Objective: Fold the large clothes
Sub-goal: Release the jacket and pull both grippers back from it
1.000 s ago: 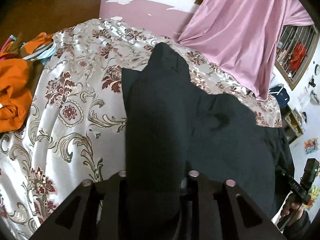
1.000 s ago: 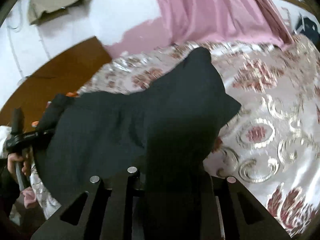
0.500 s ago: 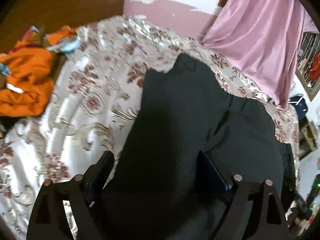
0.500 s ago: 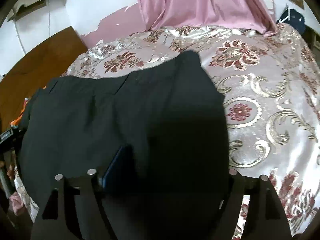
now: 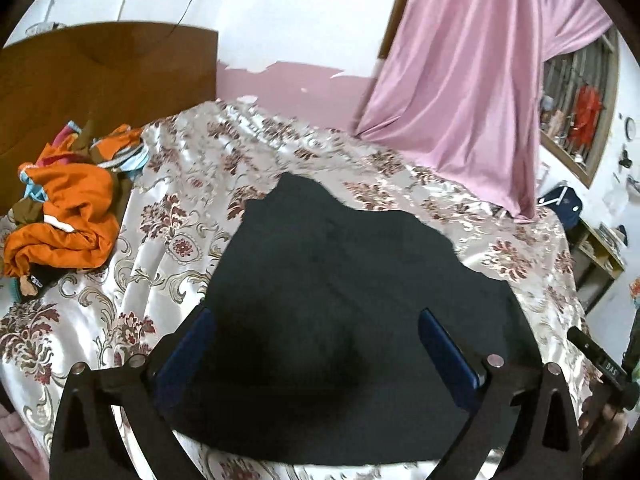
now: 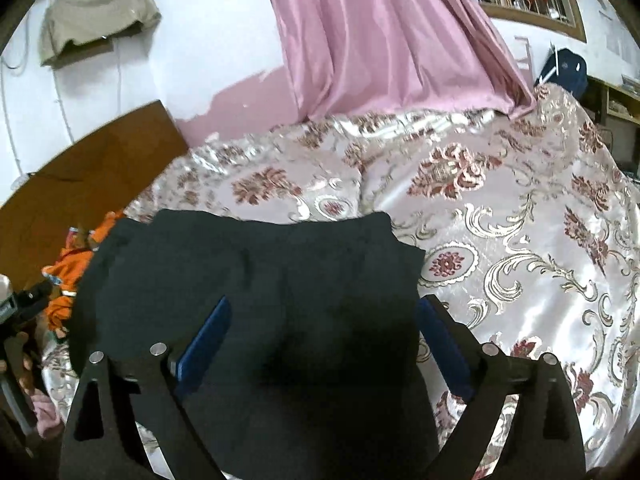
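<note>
Released a moment ago, the black folded garment is laid flat on the floral satin bedspread, with open bedspread beyond its far edge. Both the left hand-held gripper and right hand-held gripper have just been spread wide, clamping nothing. Near folds are hidden in shadow.

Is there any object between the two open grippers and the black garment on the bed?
Nothing visible. The black garment lies directly below the left gripper and right gripper, whose jaws have just been opening. The orange clothes lie off to the side.
</note>
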